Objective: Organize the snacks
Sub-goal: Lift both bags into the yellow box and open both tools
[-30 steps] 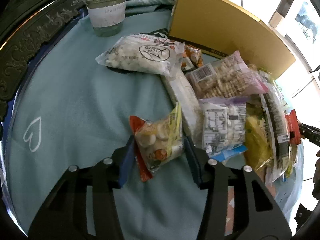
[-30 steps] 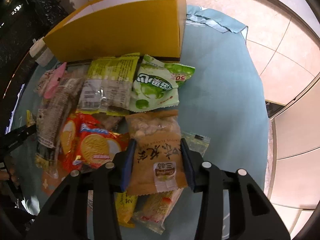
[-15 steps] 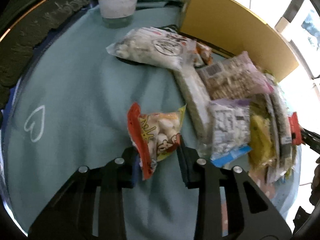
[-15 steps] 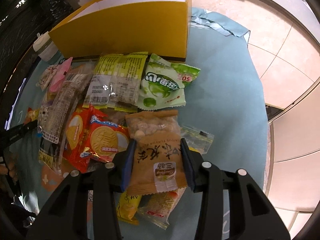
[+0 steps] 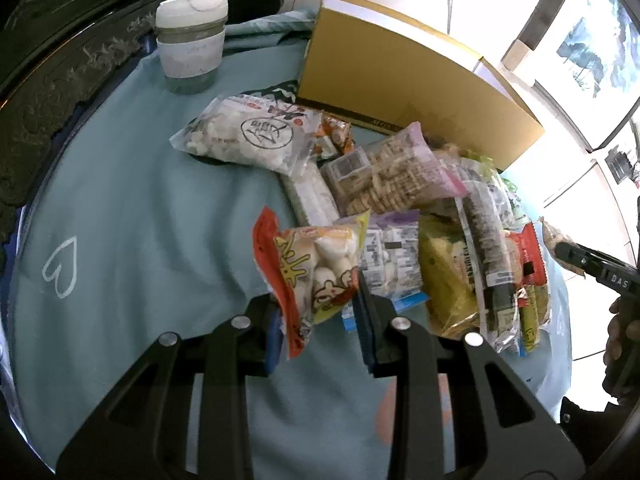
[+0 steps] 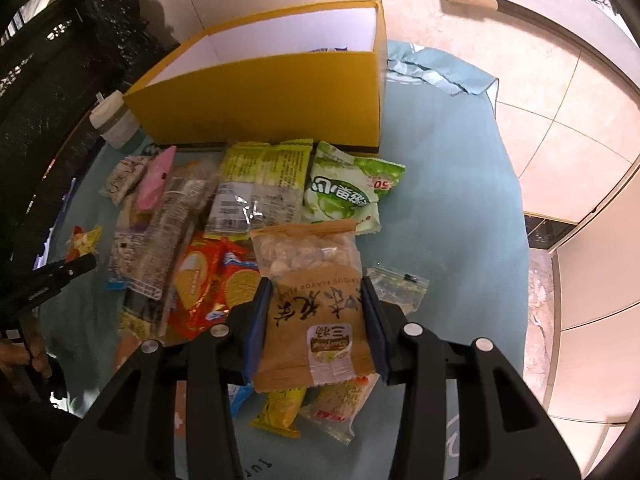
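Observation:
My left gripper (image 5: 318, 316) is shut on a small red and yellow snack bag (image 5: 316, 268) and holds it above the teal tablecloth (image 5: 132, 216). My right gripper (image 6: 316, 312) is shut on a brown nut packet (image 6: 312, 296), lifted over the snack pile. The open yellow box (image 6: 264, 92) stands behind the pile; it also shows in the left wrist view (image 5: 404, 80). Something lies at the box's back; I cannot tell what.
Loose snacks lie in front of the box: a white candy bag (image 5: 248, 136), a pink cracker pack (image 5: 392, 176), a green bag (image 6: 344, 196), red biscuit packs (image 6: 216, 280). A lidded cup (image 5: 190, 48) stands at the back. A small zip bag (image 6: 396, 284) lies by my right gripper.
My left gripper closed on the red and yellow bag and lifted it off the cloth. My right gripper rose with the brown packet, so the box's inside now shows.

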The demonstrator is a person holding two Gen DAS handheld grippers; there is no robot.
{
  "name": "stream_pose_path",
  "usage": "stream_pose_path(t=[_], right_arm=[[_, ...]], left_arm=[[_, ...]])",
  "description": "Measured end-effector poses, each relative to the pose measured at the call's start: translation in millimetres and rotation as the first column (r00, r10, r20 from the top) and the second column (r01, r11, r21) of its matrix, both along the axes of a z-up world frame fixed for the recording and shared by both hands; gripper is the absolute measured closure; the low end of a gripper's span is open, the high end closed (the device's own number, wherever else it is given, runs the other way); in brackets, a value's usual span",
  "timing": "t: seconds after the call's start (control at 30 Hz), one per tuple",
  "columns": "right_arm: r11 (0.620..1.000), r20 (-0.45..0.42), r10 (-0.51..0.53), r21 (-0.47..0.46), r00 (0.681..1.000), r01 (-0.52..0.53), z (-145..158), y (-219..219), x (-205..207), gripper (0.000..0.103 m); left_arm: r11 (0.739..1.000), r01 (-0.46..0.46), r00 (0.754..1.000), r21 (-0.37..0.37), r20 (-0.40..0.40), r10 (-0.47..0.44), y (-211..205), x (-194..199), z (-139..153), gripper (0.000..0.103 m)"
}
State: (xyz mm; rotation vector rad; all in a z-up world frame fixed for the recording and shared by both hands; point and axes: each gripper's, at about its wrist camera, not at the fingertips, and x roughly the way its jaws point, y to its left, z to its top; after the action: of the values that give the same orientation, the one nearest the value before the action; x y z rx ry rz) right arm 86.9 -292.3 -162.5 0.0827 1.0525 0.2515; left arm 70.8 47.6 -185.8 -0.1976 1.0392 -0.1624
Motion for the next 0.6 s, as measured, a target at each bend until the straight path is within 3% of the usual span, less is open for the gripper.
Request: stream_pose_path(t=[0.33, 0.6], right_arm=[[0.999, 0.062, 0.012, 0.048, 0.998, -0.015, 31, -2, -9, 0.059], [0.995, 0.174, 0.040, 0.080, 0.984, -0.055, 90, 13, -6, 0.059]], left_arm=[[1.000, 0.011, 0.999, -0.020, 0.042, -0.011, -3, 0, 20, 0.072], [0.999, 0.035, 0.992, 0.001, 0.118, -0.035, -25, 15, 72, 0.072]])
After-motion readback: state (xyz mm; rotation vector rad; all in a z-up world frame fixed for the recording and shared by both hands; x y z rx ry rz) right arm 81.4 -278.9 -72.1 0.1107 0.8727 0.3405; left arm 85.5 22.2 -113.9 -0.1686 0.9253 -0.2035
